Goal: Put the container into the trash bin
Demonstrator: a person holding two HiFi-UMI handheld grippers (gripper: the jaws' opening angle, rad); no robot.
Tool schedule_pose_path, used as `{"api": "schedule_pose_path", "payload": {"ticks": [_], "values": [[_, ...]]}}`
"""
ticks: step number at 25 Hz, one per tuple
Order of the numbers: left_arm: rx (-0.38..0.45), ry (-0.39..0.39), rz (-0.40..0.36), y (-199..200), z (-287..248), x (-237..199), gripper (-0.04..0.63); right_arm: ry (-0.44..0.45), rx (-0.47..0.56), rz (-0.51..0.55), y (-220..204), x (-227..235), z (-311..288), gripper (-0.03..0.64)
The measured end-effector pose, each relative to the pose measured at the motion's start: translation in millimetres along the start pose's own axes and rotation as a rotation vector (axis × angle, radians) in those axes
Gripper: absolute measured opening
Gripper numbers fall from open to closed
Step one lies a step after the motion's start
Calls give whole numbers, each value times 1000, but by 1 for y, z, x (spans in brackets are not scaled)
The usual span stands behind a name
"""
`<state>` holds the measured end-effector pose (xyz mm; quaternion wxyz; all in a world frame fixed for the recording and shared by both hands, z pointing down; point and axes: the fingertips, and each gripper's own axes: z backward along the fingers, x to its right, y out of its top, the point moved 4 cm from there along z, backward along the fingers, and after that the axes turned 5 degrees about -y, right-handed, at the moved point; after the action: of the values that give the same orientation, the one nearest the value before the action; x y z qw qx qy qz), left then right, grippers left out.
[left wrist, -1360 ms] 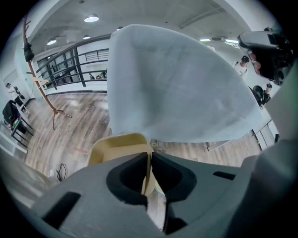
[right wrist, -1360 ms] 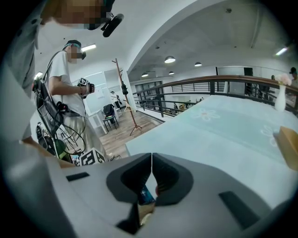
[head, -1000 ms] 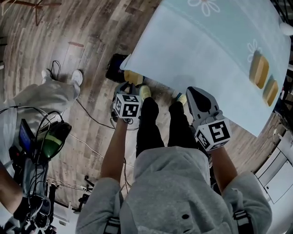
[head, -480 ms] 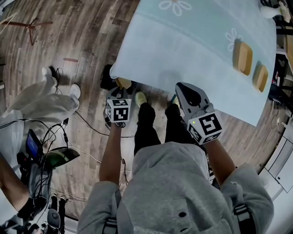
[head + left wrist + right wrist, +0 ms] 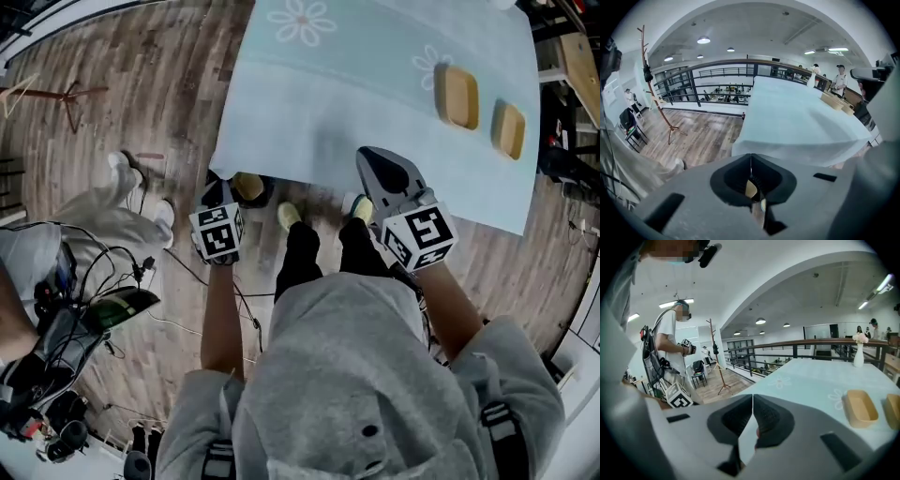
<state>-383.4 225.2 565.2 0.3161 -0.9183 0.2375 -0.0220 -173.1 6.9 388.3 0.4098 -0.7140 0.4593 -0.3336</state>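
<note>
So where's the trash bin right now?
In the head view, the trash bin stands on the floor under the table's near left corner, just beyond the left gripper.

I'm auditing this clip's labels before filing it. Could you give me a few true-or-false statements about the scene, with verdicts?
1. Two tan containers lie side by side on the table. True.
2. The right tongs grip a container. False: their jaws are shut together with nothing in them.
3. The left tongs stand wide open. False: they are shut, with nothing between them.
4. The dark trash bin sits on the tabletop. False: it stands on the wooden floor by the table's corner.
5. A white vase stands on the table. True.
</note>
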Motion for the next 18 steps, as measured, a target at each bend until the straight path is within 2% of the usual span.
{"api": "schedule_pose_path", "payload": {"ticks": [4,11,18], "values": [[92,30,-20,19,28,27,20,-32,65,-15,1,28,42,26],[236,15,-120,96,45,67,20,-117,122,-41,21,66,69,27],[266,-63,-230,125,37,149,20,-189,168,-67,11,107,120,26]]}}
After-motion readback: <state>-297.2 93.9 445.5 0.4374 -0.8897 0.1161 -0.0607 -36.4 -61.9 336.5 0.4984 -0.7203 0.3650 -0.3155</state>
